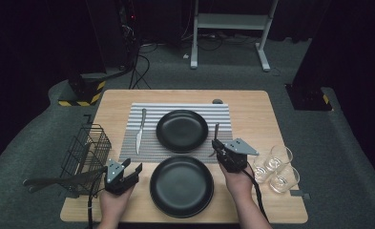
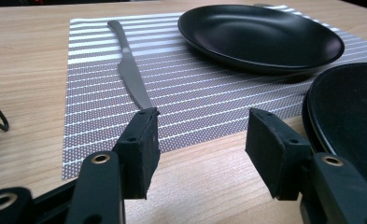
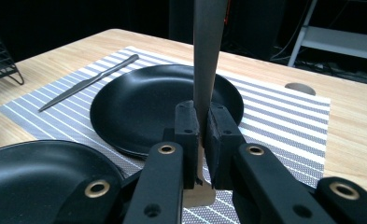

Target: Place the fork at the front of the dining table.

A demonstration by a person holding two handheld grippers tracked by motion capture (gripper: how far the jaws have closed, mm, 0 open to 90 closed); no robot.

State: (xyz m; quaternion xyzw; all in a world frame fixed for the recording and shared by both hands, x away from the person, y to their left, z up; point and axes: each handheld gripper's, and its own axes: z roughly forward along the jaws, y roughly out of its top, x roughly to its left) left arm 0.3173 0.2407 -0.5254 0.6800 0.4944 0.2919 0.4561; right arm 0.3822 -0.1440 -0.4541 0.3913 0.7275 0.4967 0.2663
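Left gripper [image 2: 200,149] jaws apart, right gripper [image 3: 202,126] jaws clamping utensil [image 3: 208,51], over wooden table [image 1: 252,114], dark room.

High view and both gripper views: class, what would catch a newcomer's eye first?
Two black plates: the far plate on the striped placemat, the near plate on bare wood at the front edge. The right tongs are clamped on an upright utensil beside the far plate; a knife lies left on the mat.

Tabletop evenly lit from above — surroundings dark, near jaws slightly soft.
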